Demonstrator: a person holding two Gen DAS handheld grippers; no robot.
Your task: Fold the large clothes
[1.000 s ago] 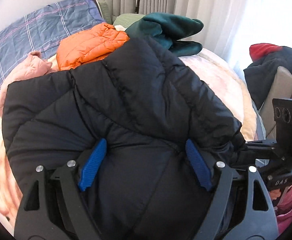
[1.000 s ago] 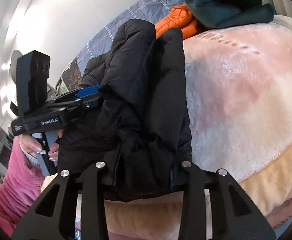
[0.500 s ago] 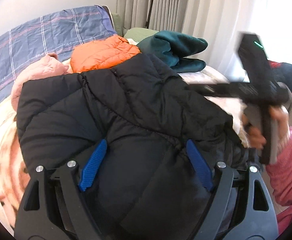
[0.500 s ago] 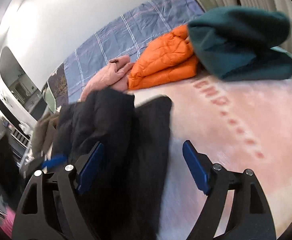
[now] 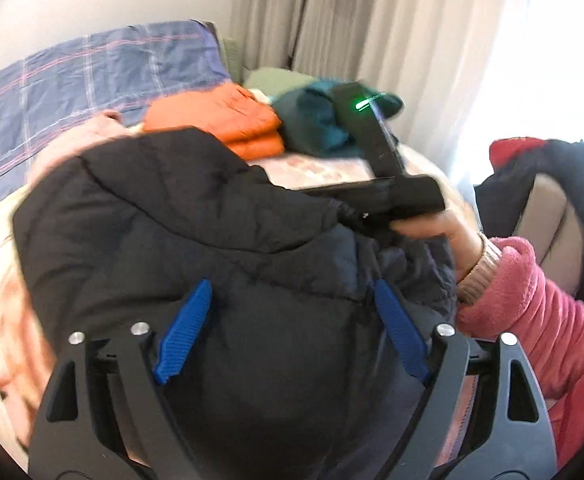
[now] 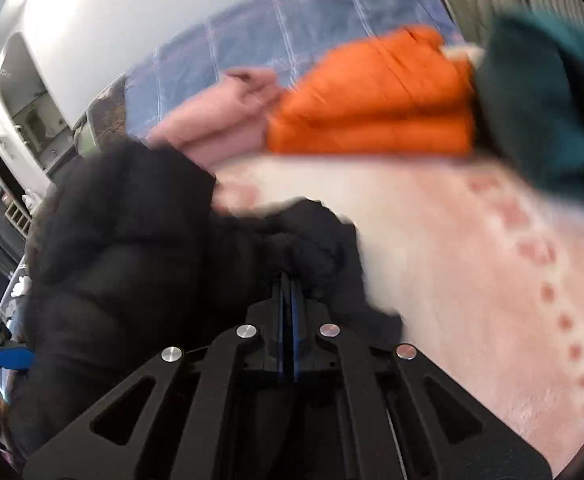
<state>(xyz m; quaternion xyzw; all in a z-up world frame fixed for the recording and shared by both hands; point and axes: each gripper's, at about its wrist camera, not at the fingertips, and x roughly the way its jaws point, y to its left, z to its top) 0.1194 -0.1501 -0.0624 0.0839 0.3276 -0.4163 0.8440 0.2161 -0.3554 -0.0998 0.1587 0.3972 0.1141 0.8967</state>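
Left gripper (image 5: 292,320): jaws spread wide, opening slightly; the black quilted puffer jacket (image 5: 180,232) bulges between the blue ribbed pads (image 5: 184,332); whether they press on it cannot be told.
Right gripper (image 6: 290,280): clenched, pads together, pinching a bunched black edge of the jacket (image 6: 315,236).
Right hand (image 5: 439,232): gripping the handle, pink fleece sleeve (image 5: 531,312) behind.
Jacket place: heaped on the pale pink plush blanket (image 6: 471,260), near the folded orange puffer jacket (image 6: 375,100).
Jacket axis: cannot tell; crumpled, blurred.

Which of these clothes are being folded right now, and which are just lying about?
In the job: black puffer jacket, left gripper, right gripper.

Lying about: orange jacket, teal garment, pink garment, blue checked cover.
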